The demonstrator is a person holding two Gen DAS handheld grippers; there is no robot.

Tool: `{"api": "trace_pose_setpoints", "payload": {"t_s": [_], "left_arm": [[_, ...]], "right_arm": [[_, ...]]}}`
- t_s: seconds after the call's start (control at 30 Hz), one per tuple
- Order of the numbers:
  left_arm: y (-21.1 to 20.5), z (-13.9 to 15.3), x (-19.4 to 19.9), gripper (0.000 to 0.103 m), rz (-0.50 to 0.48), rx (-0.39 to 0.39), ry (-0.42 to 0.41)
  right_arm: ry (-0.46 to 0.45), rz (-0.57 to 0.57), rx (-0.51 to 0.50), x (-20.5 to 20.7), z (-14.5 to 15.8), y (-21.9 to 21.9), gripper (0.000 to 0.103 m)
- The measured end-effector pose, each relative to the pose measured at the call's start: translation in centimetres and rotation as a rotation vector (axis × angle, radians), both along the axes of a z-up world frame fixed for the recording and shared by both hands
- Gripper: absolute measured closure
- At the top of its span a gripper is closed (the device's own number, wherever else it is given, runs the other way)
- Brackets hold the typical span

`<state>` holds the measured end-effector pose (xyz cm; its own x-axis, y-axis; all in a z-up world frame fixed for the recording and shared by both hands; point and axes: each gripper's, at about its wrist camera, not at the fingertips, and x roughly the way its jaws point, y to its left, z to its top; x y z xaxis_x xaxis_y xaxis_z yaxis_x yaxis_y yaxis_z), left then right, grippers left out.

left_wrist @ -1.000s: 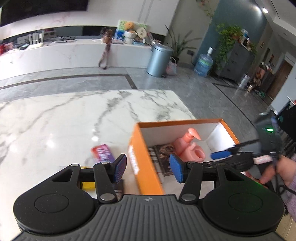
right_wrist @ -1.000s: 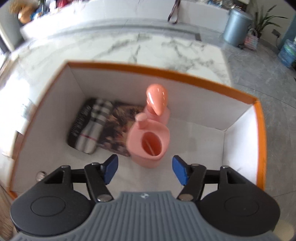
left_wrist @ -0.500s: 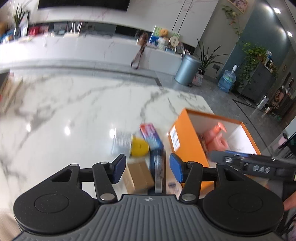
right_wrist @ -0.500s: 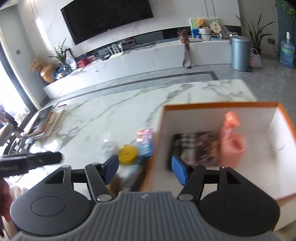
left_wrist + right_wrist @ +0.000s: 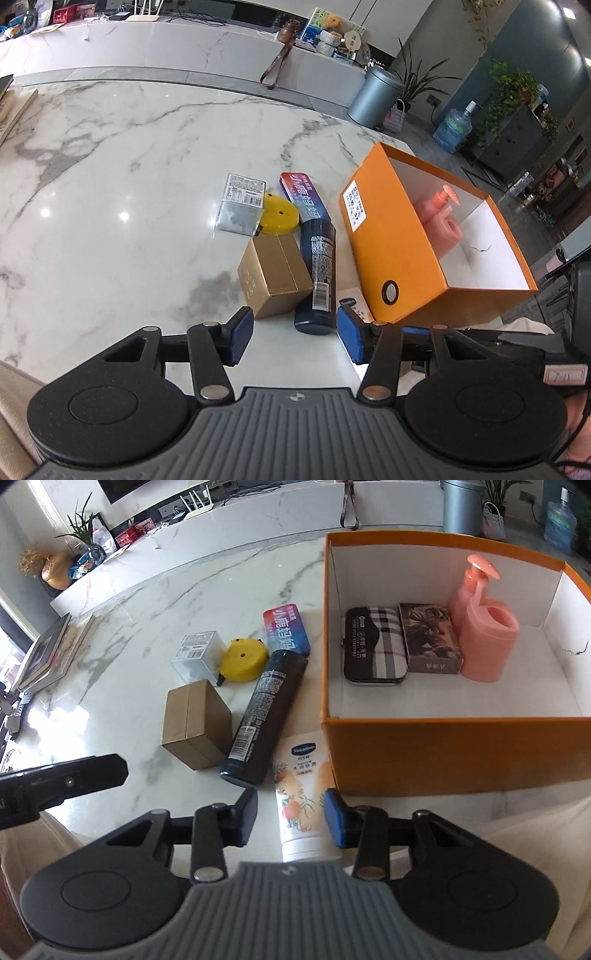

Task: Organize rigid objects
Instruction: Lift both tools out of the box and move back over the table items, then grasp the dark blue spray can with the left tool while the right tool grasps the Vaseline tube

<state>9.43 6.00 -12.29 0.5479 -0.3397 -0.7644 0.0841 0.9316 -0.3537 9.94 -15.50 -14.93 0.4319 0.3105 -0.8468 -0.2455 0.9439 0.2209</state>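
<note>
We are lowering the right gripper (image 5: 290, 818), jaws just narrowing yet untouching, squarely astride the tube (image 5: 301, 794); left gripper (image 5: 295, 338) is spread, empty.

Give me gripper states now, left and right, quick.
Left gripper: open, holding nothing.
Right gripper: open and has just been closing, straddling the white lotion tube without pressing it.

Pump bottle (image 5: 485, 642) inside box (image 5: 454, 753), tube (image 5: 301, 801) and can (image 5: 264, 716) lying left of it
</note>
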Motion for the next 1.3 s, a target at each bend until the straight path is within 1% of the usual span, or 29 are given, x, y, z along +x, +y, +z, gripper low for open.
{"api": "trace_pose_setpoints", "payload": {"t_s": [0.07,0.13,0.23,0.33,0.47,0.5,0.57,0.6,0.67,0.77,0.87,0.97,1.1,1.13,1.17,1.2,1.23,1.3], "left_arm": [[-0.2,-0.1,0.3,0.044,0.004,0.009,0.003],[-0.7,0.0,0.7,0.044,-0.009,0.026,0.000],[-2.1,0.3,1.2,0.044,-0.094,0.041,-0.029],[-4.1,0.3,2.3,0.044,-0.179,0.084,-0.049],[-6.1,-0.5,4.7,0.044,-0.240,0.122,-0.021],[-6.7,-0.6,5.4,0.044,-0.256,0.142,-0.016],[-8.3,-1.0,6.8,0.044,-0.290,0.224,-0.008],[-9.0,-1.4,7.7,0.044,-0.314,0.273,0.004],[-10.4,-2.2,9.0,0.044,-0.356,0.341,0.044],[-11.9,-3.8,10.6,0.044,-0.411,0.406,0.114],[-12.8,-5.1,11.8,0.044,-0.434,0.466,0.159],[-13.3,-6.1,12.5,0.044,-0.451,0.483,0.196],[-13.6,-6.9,12.9,0.044,-0.437,0.496,0.221],[-13.6,-7.1,13.0,0.044,-0.434,0.497,0.225],[-13.6,-7.2,13.0,0.048,-0.432,0.499,0.231],[-13.5,-7.4,12.9,0.048,-0.431,0.499,0.233],[-13.4,-7.4,12.9,0.051,-0.427,0.489,0.229],[-13.2,-7.4,12.9,0.052,-0.418,0.474,0.234]], "right_arm": [[0.001,0.002,0.002,0.0,-0.1,0.2,0.065],[0.008,-0.016,-0.017,0.2,-0.5,0.2,0.065],[0.035,-0.051,-0.031,0.6,-1.4,-0.3,0.065],[0.066,-0.078,-0.026,1.0,-2.1,-1.0,0.065],[0.075,-0.084,-0.012,1.3,-2.6,-1.5,0.066],[0.076,-0.085,-0.013,1.3,-2.8,-1.6,0.066],[0.085,-0.082,-0.016,1.6,-3.1,-1.7,0.066],[0.087,-0.081,-0.014,1.7,-3.3,-1.7,0.066],[0.090,-0.077,-0.006,1.9,-3.4,-1.7,0.065],[0.092,-0.072,-0.001,2.3,-3.7,-1.7,0.065],[0.110,-0.058,0.022,2.8,-4.1,-1.7,0.060],[0.131,-0.046,0.051,3.0,-4.6,-1.9,0.056],[0.145,-0.035,0.077,3.2,-5.0,-2.1,0.055],[0.145,-0.033,0.077,3.2,-5.1,-2.1,0.055],[0.144,-0.031,0.078,3.2,-5.1,-2.1,0.055],[0.144,-0.031,0.080,3.1,-5.1,-2.1,0.054],[0.144,-0.030,0.081,3.1,-5.1,-2.1,0.054],[0.144,-0.030,0.084,3.1,-5.1,-2.1,0.054]]}}
